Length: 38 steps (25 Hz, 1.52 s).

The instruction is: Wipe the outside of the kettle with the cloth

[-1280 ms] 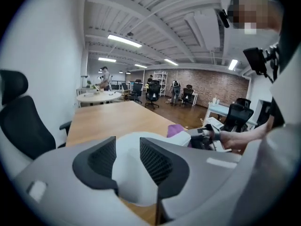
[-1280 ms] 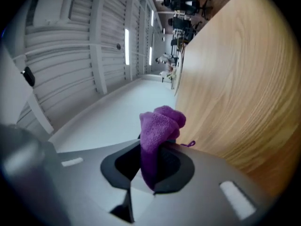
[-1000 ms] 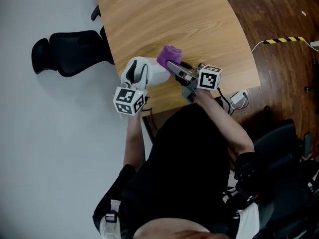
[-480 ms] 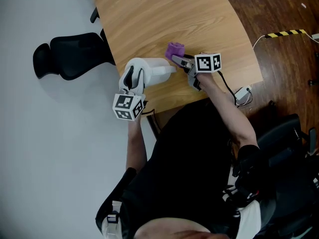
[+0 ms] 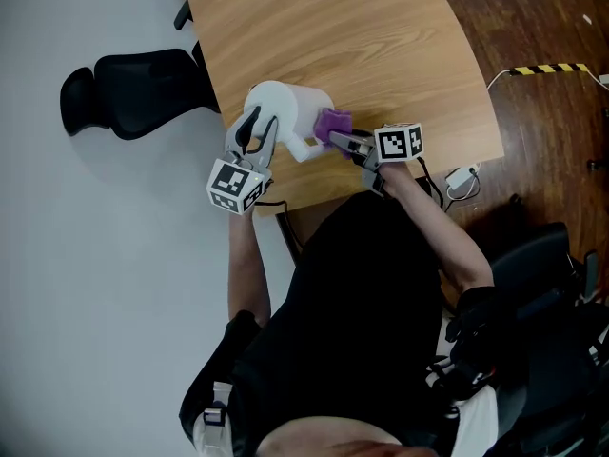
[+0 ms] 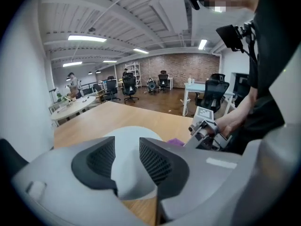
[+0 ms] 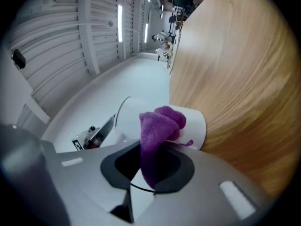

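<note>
Firstly, from the head view: finds the white kettle (image 5: 284, 110) on the wooden surface (image 5: 381, 36), close to the corner nearest the person. Shows the left claw (image 5: 249, 139) closed on the handle at the kettle's left side. Shows the right claw (image 5: 344, 143) nipped tight on a purple cloth (image 5: 333, 122), with the cloth touching the kettle's right flank (cannot tell from up here whether the kettle stands square or leans).

Next, from the left gripper view: looks along two dark ribbed pads (image 6: 96, 160) drawn nearly together, with a white bar of the kettle (image 6: 127, 178) squeezed between them. Catches the cloth (image 6: 176, 141) and the other claw (image 6: 207, 131) beyond the rounded white body.

Lastly, from the right gripper view: has the cloth (image 7: 157, 126) pinched by one fold, its loose wad bunched out front and pressed against the white wall (image 7: 195, 126), with wood grain (image 7: 244, 74) alongside.

As for handling: looks hard, smooth and glossy, so probably slick under the fabric and apt to slide or swivel on the wood when pushed. Seems best taken by the handle, a narrow rigid bar that suits a tight pinch. Judging the cloth soft, limp and fluffy, best gripped deep on a fold with plenty left free to rub.
</note>
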Each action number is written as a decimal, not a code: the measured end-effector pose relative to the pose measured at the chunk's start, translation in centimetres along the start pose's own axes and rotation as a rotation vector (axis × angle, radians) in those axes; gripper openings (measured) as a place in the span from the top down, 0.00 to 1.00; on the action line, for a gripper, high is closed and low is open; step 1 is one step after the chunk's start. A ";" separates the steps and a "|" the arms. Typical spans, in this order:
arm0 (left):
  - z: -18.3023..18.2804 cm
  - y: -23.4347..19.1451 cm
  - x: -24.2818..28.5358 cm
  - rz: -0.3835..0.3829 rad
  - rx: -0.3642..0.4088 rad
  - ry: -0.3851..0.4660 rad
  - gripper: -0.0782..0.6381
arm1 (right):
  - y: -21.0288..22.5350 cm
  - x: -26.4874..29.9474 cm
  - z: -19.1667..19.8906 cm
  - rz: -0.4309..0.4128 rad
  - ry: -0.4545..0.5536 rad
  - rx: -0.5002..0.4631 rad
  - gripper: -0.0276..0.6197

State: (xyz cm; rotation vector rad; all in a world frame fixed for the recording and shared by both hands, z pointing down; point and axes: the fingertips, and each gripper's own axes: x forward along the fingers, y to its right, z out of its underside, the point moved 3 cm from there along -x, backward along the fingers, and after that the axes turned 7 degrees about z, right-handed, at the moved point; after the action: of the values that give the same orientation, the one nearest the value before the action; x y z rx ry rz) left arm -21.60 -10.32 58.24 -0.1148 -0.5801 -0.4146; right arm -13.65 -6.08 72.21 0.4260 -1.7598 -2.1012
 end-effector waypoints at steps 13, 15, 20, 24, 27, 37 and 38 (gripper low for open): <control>-0.3 0.6 2.1 0.016 0.029 -0.019 0.87 | -1.9 2.1 0.5 -0.152 0.043 -0.190 0.88; -0.4 0.7 2.0 0.008 0.033 -0.017 0.87 | 3.0 2.4 1.8 0.029 -0.026 -0.181 0.88; -0.7 0.7 2.1 -0.002 0.038 -0.014 0.87 | -3.2 -1.1 -0.6 -0.130 0.106 -0.206 0.88; -0.7 0.4 2.3 -0.008 0.031 -0.012 0.87 | -9.6 -1.2 0.4 -0.369 0.111 -0.297 0.88; -0.7 0.5 2.2 -0.013 0.032 -0.014 0.86 | -1.7 0.4 2.4 -0.136 0.026 -0.188 0.88; -0.3 0.6 2.0 -0.025 0.031 -0.009 0.86 | -3.8 1.8 0.5 -0.166 0.039 -0.283 0.88; -0.3 0.9 2.2 -0.025 0.031 -0.011 0.86 | -2.4 2.1 1.1 -0.128 0.012 -0.262 0.88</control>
State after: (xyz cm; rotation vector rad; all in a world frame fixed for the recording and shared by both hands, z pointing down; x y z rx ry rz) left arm -19.47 -10.34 59.22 -0.0806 -0.5994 -0.4298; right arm -16.20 -5.69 70.09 0.4858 -1.4568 -2.3726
